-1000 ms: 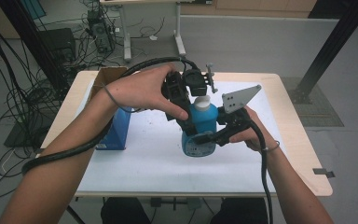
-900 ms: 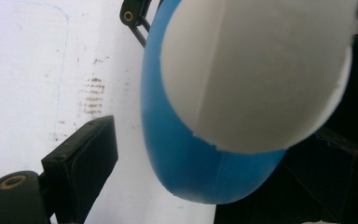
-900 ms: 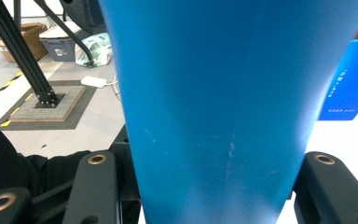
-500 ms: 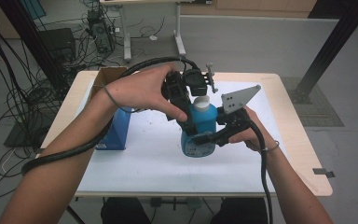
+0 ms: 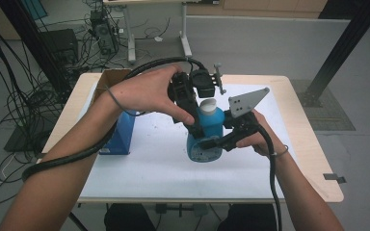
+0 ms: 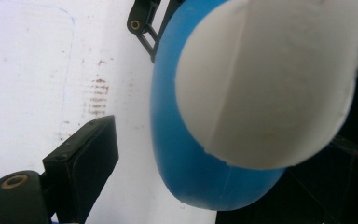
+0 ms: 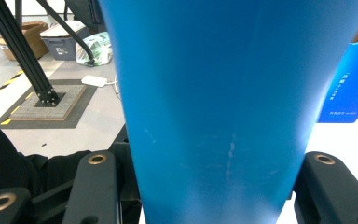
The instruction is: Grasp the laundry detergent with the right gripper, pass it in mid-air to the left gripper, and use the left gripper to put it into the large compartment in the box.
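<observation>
Bottle (image 5: 207, 132) of blue plastic with a white cap (image 5: 207, 104) stands upright near the middle of the tabletop (image 5: 139, 168), on its white cover. The right tongs (image 5: 207, 143) come in level from the right and clamp the bottle's lower body; in the right gripper view the blue wall (image 7: 219, 107) sits tight between the two black jaws, touching both. The right hand (image 5: 253, 137) holds that tool just beside the bottle, a grey three-cornered plate (image 5: 246, 100) standing above it.

The left tongs (image 5: 197, 127) point down from above at the bottle's top. In the left gripper view the white cap (image 6: 270, 79) and blue shoulder (image 6: 191, 172) lie between the jaws; one jaw stands clear of the bottle with white cover showing in the gap, while the other side is in shadow, so the tongs stand wide and grip nothing that can be seen. The left hand (image 5: 147, 91) wraps over that tool.

A blue box (image 5: 120, 134) stands to the left of the bottle, well apart from it.
</observation>
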